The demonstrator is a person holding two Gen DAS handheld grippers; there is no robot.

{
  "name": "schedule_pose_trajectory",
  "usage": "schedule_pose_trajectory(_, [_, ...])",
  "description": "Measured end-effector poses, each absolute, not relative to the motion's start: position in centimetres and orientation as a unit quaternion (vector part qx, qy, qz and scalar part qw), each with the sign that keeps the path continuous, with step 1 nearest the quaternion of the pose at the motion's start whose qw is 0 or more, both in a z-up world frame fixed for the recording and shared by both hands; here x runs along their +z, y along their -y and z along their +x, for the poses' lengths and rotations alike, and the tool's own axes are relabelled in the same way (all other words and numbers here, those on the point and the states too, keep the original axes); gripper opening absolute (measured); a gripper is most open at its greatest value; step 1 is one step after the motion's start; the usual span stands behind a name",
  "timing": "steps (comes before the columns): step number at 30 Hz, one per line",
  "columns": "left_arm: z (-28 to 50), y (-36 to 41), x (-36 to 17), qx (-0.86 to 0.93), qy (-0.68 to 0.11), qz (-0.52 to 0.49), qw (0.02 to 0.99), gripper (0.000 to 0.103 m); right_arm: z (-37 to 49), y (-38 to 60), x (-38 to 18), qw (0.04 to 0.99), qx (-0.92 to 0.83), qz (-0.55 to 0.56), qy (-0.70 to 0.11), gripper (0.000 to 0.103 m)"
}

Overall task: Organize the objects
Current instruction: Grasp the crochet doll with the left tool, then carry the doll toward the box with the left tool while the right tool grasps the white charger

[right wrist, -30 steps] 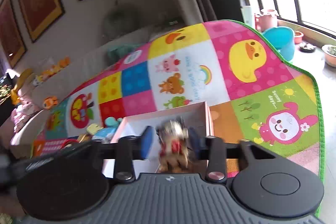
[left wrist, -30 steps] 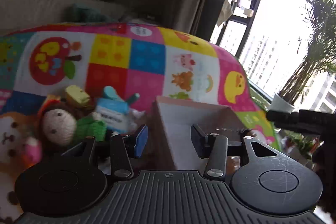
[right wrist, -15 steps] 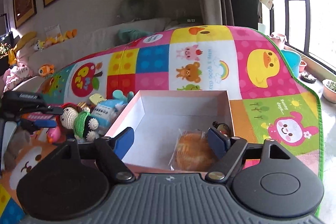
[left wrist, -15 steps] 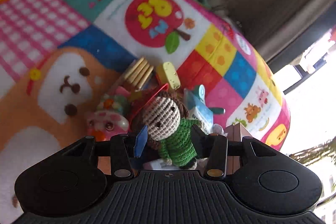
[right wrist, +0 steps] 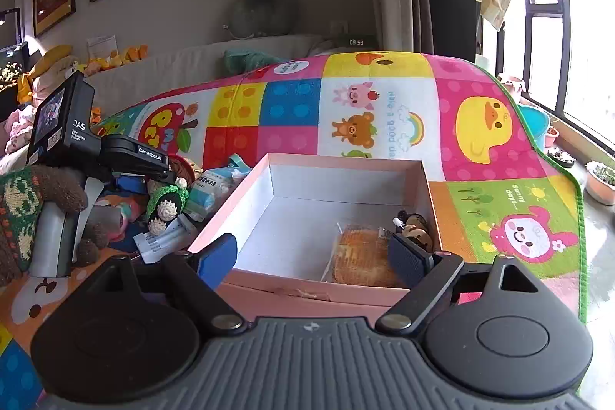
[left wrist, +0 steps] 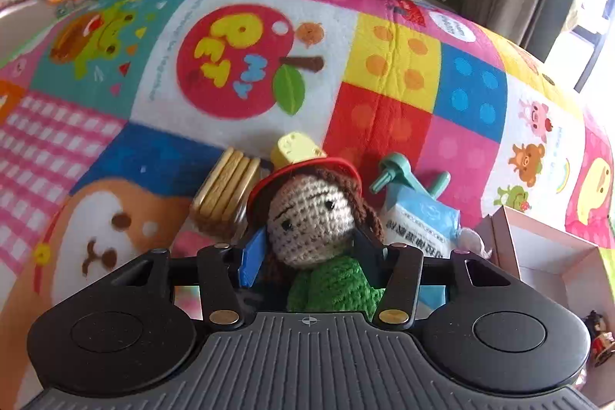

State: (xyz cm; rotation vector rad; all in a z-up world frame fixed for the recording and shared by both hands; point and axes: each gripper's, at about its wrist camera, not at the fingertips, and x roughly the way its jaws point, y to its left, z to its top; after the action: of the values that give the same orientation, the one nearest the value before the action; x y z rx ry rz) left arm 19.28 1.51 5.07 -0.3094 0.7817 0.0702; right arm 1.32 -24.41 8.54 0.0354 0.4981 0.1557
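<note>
Patchwork mat (right wrist: pixel 388 125): bright squares with cartoon animals, spread under everything.
Box (right wrist: pixel 348 294): pink outside, white inside, open-topped, on the mat; holds a wrapped bun (right wrist: pixel 359 258) and a small figurine (right wrist: pixel 413 223) at its right wall.
Right gripper (right wrist: pixel 313 258): jaws have just been opening, now wide and empty (above the box's near edge).
Left gripper (left wrist: pixel 309 256): jaws have just been opening slightly; doll's head sits between the pads, contact uncertain.
Doll (left wrist: pixel 313 217): crocheted, red hat, green body, among toys left of the box.
</note>
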Motion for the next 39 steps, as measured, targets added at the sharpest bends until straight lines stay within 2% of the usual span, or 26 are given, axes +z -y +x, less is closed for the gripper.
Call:
schedule_pose_trajectory(5, [17.9, -2.7, 4.8, 0.018, -0.406, -0.221, 0.887, 0.054, 0.9, 24.9, 8.4, 0.967, 0.073, 0.029, -0.242, 0.089])
schedule_pose_trajectory(12, [21.6, -2.7, 3.4, 0.011, -0.439, -0.269, 0.857, 0.060, 0.5, 24.2, 7.9, 0.964, 0.083, 0.040, -0.248, 0.091])
schedule_pose_trajectory(20, [21.1, -2.3, 2.9, -0.003, -0.412, -0.237, 0.880, 0.054, -0.9, 24.3, 7.9, 0.964, 0.076, 0.041, -0.250, 0.091])
schedule_pose_trajectory(25, [17.1, -3.5, 4.1, -0.046, -0.394, -0.214, 0.892, 0.052, -0.9, 24.6, 7.6, 0.962, 0.075, 0.051, -0.258, 0.091])
schedule_pose_trajectory(30, [10.3, -6.8, 6.0, -0.107, -0.369, -0.239, 0.892, 0.052, -0.9, 23.3, 7.9, 0.961, 0.091, 0.048, -0.256, 0.091])
schedule_pose_trajectory(33, [6.5, -8.5, 6.6, -0.117, -0.363, -0.221, 0.897, 0.052, -0.9, 21.6, 8.3, 0.960, 0.110, 0.030, -0.255, 0.093])
schedule_pose_trajectory(39, [2.2, -11.7, 5.1, -0.085, -0.382, -0.177, 0.903, 0.052, -0.4, 16.0, 8.3, 0.951, 0.173, -0.017, -0.256, 0.093])
